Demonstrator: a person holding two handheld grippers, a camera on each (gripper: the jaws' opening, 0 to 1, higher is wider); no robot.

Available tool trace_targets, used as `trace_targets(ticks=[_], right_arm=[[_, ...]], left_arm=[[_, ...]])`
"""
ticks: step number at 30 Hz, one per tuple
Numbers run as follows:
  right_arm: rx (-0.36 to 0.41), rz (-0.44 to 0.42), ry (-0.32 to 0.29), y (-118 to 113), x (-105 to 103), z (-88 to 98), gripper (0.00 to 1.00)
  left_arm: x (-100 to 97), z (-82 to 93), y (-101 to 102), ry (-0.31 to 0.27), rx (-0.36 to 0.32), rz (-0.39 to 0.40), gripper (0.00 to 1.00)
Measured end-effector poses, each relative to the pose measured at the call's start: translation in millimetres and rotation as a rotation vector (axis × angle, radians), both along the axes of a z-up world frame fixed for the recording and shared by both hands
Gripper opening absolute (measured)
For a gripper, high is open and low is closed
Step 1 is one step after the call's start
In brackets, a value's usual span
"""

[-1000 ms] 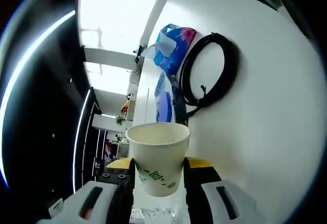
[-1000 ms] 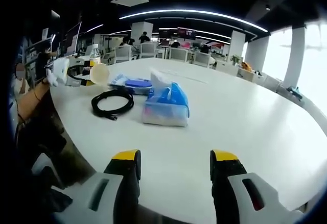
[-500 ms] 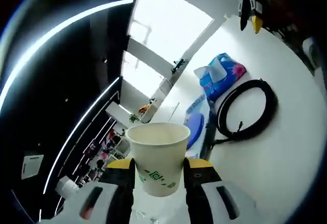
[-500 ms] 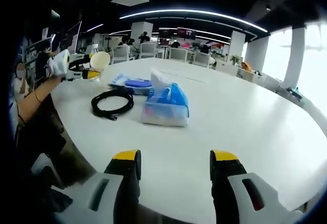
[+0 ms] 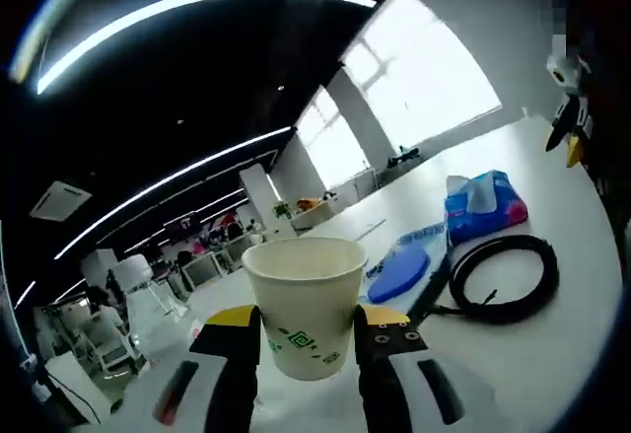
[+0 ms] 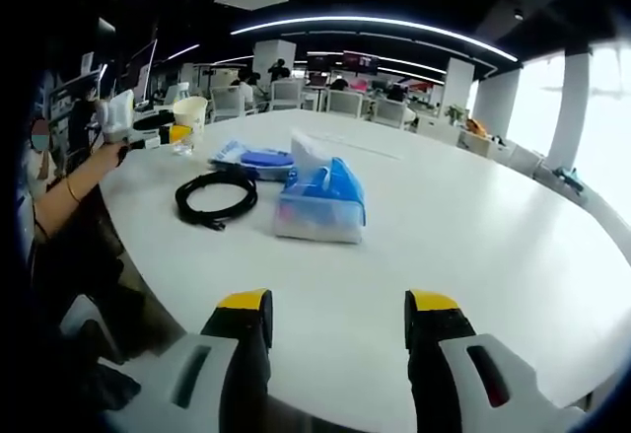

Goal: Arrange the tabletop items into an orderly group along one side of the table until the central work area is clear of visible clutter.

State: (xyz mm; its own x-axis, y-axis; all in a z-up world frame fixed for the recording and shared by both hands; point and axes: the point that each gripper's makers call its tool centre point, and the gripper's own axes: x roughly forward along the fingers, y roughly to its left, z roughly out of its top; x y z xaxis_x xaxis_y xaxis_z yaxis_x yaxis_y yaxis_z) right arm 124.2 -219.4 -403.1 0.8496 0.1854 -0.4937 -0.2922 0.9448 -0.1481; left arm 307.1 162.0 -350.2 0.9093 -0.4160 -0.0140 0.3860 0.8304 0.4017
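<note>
paper cup (image 5: 304,307) now upright, formerly tilted

White round bench (image 6: 473,246): coiled black cable (image 6: 216,197) left, blue tissue pack (image 6: 321,201) just right of it, flat blue packet (image 6: 254,160) behind both, farther back.

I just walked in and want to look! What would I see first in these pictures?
First, the paper cup, held up between the left tongs. Next, on the white table, the blue tissue pack beside a coiled black cable. The right tongs hang open at the near edge.
</note>
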Motion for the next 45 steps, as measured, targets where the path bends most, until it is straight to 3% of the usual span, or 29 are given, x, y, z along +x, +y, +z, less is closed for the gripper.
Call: trace_targets(ticks=[2,4,13,16,24,28,31,42,45], right_arm=[[0.000,0.000,0.001,0.2,0.2,-0.4,0.52],[-0.001,0.003,0.001,0.7,0.5,-0.3,0.52],[0.011,-0.002,-0.003,-0.1,1.7,0.8,0.52],[0.007,0.003,-0.002,0.8,2.0,0.6,0.52],[0.006,0.004,-0.002,0.7,2.8,0.8,0.52],[0.008,0.007,0.002,1.2,2.8,-0.7,0.52],[0.010,0.006,0.001,0.4,2.8,-0.6,0.52],[0.010,-0.006,0.006,-5.2,1.1,-3.1,0.51],[0.010,-0.009,0.007,-5.7,0.9,-3.8,0.51]], left_arm=[[2.0,-1.3,2.1,0.014,-0.060,0.013,0.37],[3.2,4.2,1.0,-0.014,-0.128,-0.005,0.37],[13.0,-12.9,11.1,0.035,-0.102,0.067,0.37],[13.6,-13.6,12.3,0.033,-0.146,0.066,0.37],[19.2,-22.2,14.5,0.074,-0.138,0.101,0.37],[23.6,-22.7,18.1,0.103,-0.223,0.120,0.38],[26.9,-25.9,19.1,0.111,-0.195,0.142,0.38],[30.3,-35.2,18.2,0.150,-0.216,0.143,0.38],[31.4,-43.7,19.1,0.192,-0.240,0.138,0.38]])
